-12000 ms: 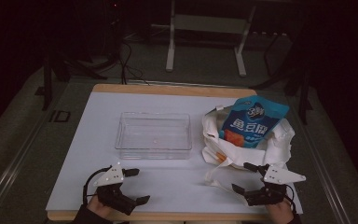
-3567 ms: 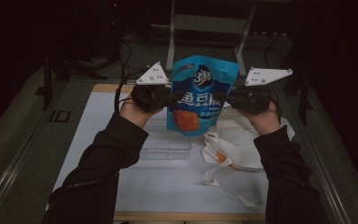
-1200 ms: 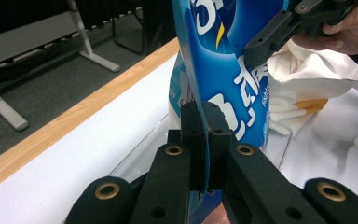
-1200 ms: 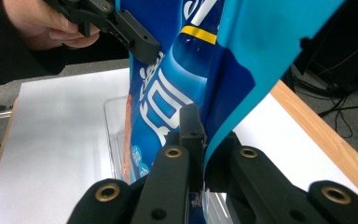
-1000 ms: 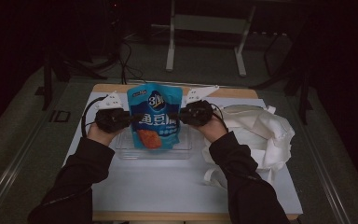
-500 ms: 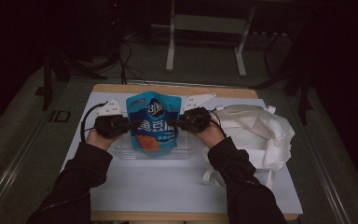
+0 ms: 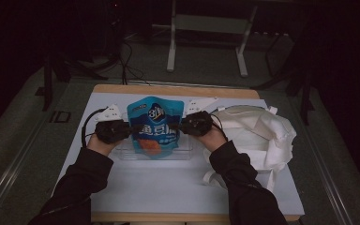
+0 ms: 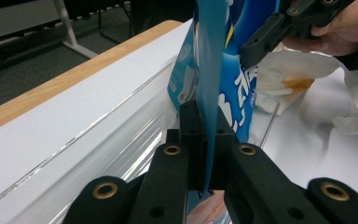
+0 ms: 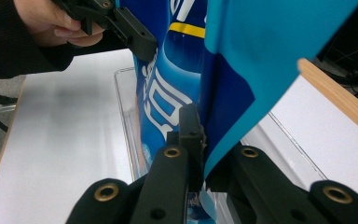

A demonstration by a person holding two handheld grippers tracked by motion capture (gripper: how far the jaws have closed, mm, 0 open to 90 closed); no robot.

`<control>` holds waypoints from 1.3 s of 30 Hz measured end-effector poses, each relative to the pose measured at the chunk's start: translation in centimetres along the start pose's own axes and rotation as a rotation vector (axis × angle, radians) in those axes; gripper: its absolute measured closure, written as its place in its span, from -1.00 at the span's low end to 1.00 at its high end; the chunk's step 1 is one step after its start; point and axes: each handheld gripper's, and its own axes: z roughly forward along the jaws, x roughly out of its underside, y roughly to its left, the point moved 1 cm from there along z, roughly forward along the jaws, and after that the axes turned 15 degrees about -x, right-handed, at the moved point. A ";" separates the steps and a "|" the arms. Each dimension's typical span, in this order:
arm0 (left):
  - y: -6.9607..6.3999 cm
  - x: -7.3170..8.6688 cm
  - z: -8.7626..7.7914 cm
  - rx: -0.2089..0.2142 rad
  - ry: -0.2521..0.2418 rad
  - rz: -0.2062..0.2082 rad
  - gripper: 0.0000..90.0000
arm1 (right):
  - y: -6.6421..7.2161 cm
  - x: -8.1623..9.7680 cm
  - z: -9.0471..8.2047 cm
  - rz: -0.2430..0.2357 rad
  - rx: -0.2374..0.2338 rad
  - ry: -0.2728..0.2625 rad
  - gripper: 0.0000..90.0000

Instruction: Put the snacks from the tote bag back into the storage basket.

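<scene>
The snack pouch point(image 7: 155, 127) is a glossy blue stand-up bag, bright cyan along its edges and darker blue on the face, with large white characters across the middle, a round dark emblem near the top and an orange-pink picture near the bottom. It hangs upright, with its lower end inside the clear plastic tray point(image 7: 186, 152) that sits on the white surface point(image 7: 168, 187).

The left tongs point(image 7: 130, 130) are pressed together on the pouch's left edge; in the left gripper view the thin cyan seam point(image 8: 209, 93) runs straight down between the black pads of the left tongs point(image 8: 207, 140), which pinch it tightly. The right tongs point(image 7: 180, 126) pinch the opposite edge the same way, and in the right gripper view the blue film point(image 9: 242, 70) folds and bulges above the closed right tongs point(image 9: 200, 144). A yellow stripe point(image 9: 186, 30) crosses the pouch's front there.

A crumpled white cloth bag point(image 7: 258, 136) lies on the surface just right of the tray, near the right hand point(image 7: 211, 138). The left hand point(image 7: 101, 143) is at the tray's left end.
</scene>
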 end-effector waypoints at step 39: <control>-1.6 1.3 -2.3 -0.083 0.017 -0.081 -0.98 | 1.5 0.3 -2.9 -0.017 0.131 -0.056 -0.68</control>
